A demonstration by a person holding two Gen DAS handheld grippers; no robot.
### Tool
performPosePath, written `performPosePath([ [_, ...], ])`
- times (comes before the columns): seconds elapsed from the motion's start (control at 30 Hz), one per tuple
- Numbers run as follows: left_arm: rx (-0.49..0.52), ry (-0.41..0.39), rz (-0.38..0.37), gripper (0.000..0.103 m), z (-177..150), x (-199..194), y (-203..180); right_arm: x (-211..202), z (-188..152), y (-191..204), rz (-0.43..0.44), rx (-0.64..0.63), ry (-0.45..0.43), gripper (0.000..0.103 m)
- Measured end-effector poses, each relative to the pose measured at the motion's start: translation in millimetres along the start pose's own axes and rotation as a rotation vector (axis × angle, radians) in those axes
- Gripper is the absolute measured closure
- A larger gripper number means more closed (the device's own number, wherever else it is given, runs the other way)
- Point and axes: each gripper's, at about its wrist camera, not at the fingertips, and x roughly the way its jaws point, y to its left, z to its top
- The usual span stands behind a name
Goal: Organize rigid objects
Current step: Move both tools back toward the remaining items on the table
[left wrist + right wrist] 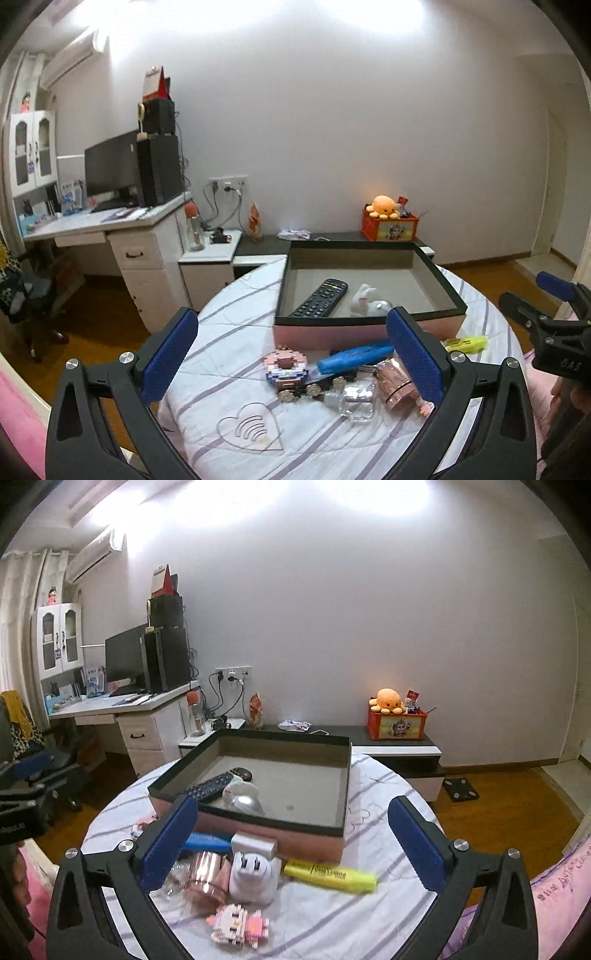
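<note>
Both tools are hovering over the round surface (229, 306) with its striped white cloth, and each is standing released with nothing between its blue pads: the left hand-held gripper (291, 354) is gaping wide, and the right hand-held gripper (291, 843) is gaping just as wide. The shallow pink box (258, 834) with the dark rim is sitting toward the far edge of the surface, and inside it a black remote control (319, 298), a small white rabbit toy (362, 298) and a silver mouse (245, 800) are lying close together. Just in front of the box's near wall, a blue highlighter (354, 355), a yellow highlighter (330, 875), a white plug adapter (253, 880), a rose-gold cylinder (207, 877), a clear glass bottle (354, 400) and a pink brick-built figure (238, 925) are lying crowded together near the near edge. A second brick-built pink model (286, 367) is sitting beside the blue highlighter.
</note>
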Motion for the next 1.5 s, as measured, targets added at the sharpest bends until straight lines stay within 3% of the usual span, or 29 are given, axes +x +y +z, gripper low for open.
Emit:
performPosePath([
  [0.3,0.026,0.007,0.014,0.000,-7,-17,5,-17,-9,5,0.006,-0.026,0.023,0.000],
  [0.53,0.046,0.068,0.007,0.000,-21,-10,4,-13,-27,3,-0.005,-0.019,0.085,0.000],
  [0.73,0.064,0.152,-0.018,0.000,-37,8,-3,12,-52,1,-0.014,-0.028,0.195,0.000],
  [0.93,0.068,0.233,-0.032,0.000,-52,25,-4,45,-87,14,0.063,-0.033,0.337,0.000],
  [1.03,0.072,0.257,-0.026,0.000,-56,30,-3,60,-96,20,0.103,-0.019,0.381,0.000],
  [1.17,0.074,0.282,-0.030,0.000,-60,36,-3,73,-99,25,0.091,-0.030,0.409,0.000],
  [1.2,0.079,0.295,-0.033,0.000,-62,39,-5,77,-99,25,0.088,-0.028,0.420,0.001],
  [1.37,0.087,0.333,-0.060,0.000,-70,52,-14,82,-105,19,0.092,-0.043,0.438,0.040],
  [1.5,0.084,0.371,-0.102,0.000,-76,68,-26,75,-106,4,0.120,-0.017,0.429,0.040],
])
